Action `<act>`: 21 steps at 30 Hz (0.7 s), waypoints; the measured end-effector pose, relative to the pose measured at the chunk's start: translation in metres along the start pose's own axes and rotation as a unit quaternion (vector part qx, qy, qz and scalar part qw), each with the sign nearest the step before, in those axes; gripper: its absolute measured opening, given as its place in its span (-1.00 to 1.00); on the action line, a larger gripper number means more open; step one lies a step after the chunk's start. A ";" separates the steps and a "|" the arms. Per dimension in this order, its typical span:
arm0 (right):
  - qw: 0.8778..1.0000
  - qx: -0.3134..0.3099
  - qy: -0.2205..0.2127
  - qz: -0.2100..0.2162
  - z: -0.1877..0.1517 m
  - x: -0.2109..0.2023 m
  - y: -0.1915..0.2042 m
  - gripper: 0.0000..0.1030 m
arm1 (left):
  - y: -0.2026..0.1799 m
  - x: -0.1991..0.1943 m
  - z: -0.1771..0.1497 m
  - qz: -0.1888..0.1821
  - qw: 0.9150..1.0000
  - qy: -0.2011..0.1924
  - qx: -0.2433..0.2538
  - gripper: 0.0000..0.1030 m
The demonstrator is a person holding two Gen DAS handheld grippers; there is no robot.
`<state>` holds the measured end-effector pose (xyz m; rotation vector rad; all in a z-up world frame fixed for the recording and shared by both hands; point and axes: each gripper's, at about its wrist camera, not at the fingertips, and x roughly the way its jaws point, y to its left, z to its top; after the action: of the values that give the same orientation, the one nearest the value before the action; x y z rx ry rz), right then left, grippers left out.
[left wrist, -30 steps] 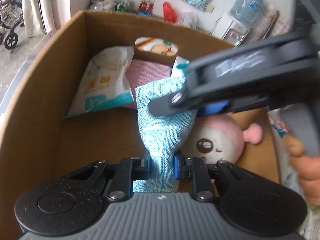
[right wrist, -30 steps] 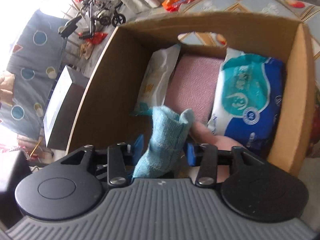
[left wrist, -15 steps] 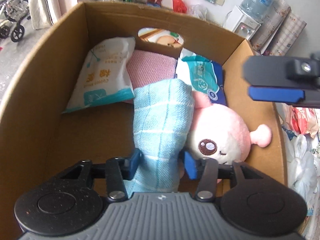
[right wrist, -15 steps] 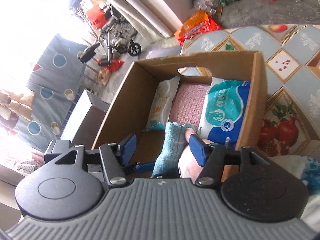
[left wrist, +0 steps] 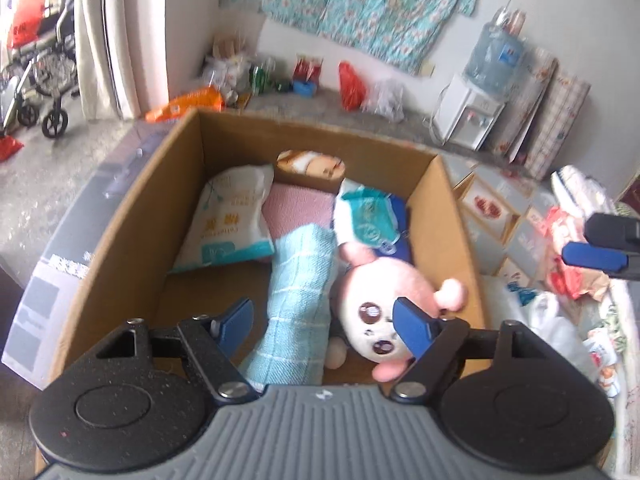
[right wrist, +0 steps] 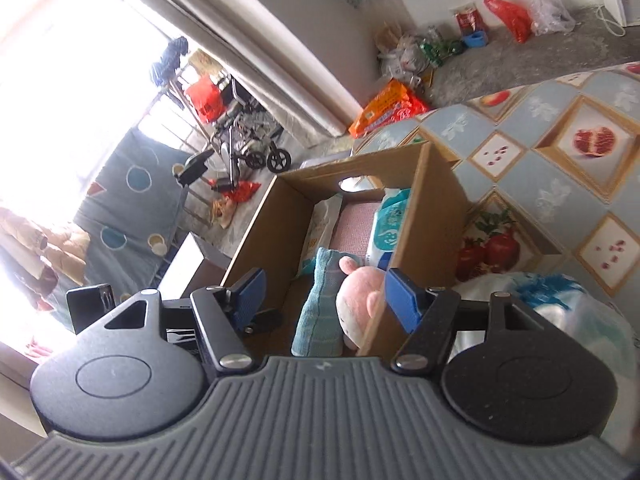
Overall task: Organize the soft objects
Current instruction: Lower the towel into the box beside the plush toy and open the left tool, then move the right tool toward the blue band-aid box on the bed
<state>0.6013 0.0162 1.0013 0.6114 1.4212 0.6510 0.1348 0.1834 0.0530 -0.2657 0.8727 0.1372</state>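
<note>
A light blue towel point(left wrist: 300, 292) lies lengthwise in the cardboard box point(left wrist: 120, 248), against a pink plush toy point(left wrist: 380, 304). My left gripper point(left wrist: 322, 312) hovers above them, its jaws opening, pads clear of the towel. Behind the towel are a white tissue pack point(left wrist: 232, 220), a pink cloth point(left wrist: 298, 212) and a blue-and-white wipes pack point(left wrist: 368, 220). My right gripper point(right wrist: 326, 282) is raised beside the box point(right wrist: 424, 240), jaws opening and nothing between them; towel point(right wrist: 320, 312) and plush point(right wrist: 356, 300) show below. The right gripper's tips point(left wrist: 588, 242) appear at the left wrist view's right edge.
The box stands on a table with a fruit-patterned cloth point(right wrist: 560, 168). Plastic bags and packets point(left wrist: 560, 272) lie right of the box. A water dispenser point(left wrist: 472, 120) and clutter line the far wall; a wheelchair point(left wrist: 44, 80) stands at the left.
Both grippers let go of the blue towel, opened and rose away from the box. The right gripper swung out to the box's right. The towel now rests inside beside the plush.
</note>
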 end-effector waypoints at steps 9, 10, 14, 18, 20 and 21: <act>0.988 0.003 -0.148 -0.046 -0.077 -0.178 -0.039 0.51 | -0.050 -0.080 -0.057 -0.107 0.985 -0.110 0.083 0.88; 0.985 0.011 -0.160 -0.058 -0.090 -0.194 -0.047 0.52 | -0.057 -0.082 -0.067 -0.126 0.981 -0.117 0.084 0.90; 0.978 0.043 -0.179 -0.098 -0.141 -0.229 -0.076 0.52 | -0.089 -0.078 -0.102 -0.192 0.969 -0.122 0.095 0.90; 0.972 0.063 -0.183 -0.136 -0.182 -0.237 -0.101 0.52 | -0.131 -0.067 -0.136 -0.217 0.962 -0.115 0.122 0.90; 0.970 0.069 -0.174 -0.155 -0.196 -0.234 -0.116 0.52 | -0.153 -0.062 -0.155 -0.228 0.956 -0.108 0.149 0.86; 0.969 0.070 -0.166 -0.167 -0.200 -0.229 -0.124 0.48 | -0.165 -0.057 -0.165 -0.231 0.953 -0.102 0.165 0.85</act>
<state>0.3985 -0.2356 1.0569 0.5454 1.2204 0.1706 0.0147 -0.0221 0.0245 -0.1332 0.5952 -0.4089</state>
